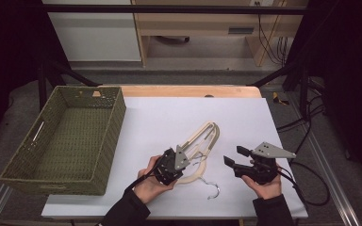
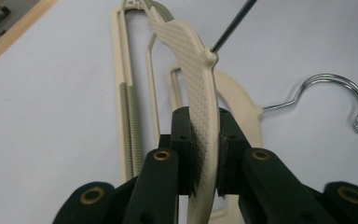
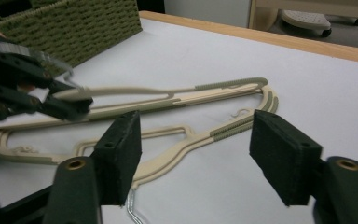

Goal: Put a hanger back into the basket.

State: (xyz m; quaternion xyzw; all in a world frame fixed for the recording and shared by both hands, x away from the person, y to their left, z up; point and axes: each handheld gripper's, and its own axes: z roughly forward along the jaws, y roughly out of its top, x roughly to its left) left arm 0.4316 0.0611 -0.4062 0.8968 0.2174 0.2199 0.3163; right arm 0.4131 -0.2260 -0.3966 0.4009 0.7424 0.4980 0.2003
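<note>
Two cream plastic hangers with metal hooks lie stacked on the white table top. My left gripper [image 1: 185, 157] [image 2: 204, 135] is shut on the textured shoulder of the upper hanger [image 1: 203, 135] [image 2: 186, 51] [image 3: 214, 87], near its neck, with one end tilted up. The lower hanger [image 1: 192, 177] [image 2: 237, 93] [image 3: 182, 144] rests flat, its chrome hook [image 1: 213, 189] [image 2: 340, 84] pointing toward the table's near edge. My right gripper [image 1: 235, 156] [image 3: 196, 154] stands open to the right of the hangers, with nothing between its pads. The left gripper [image 3: 70, 105] also shows at the left of the right gripper view.
A green woven basket [image 1: 111, 136] [image 3: 74, 28], empty, stands at the table's left side. The white sheet [image 1: 169, 113] ends at a wooden strip [image 1: 188, 91] at the back. Cables trail from the right gripper off the right edge.
</note>
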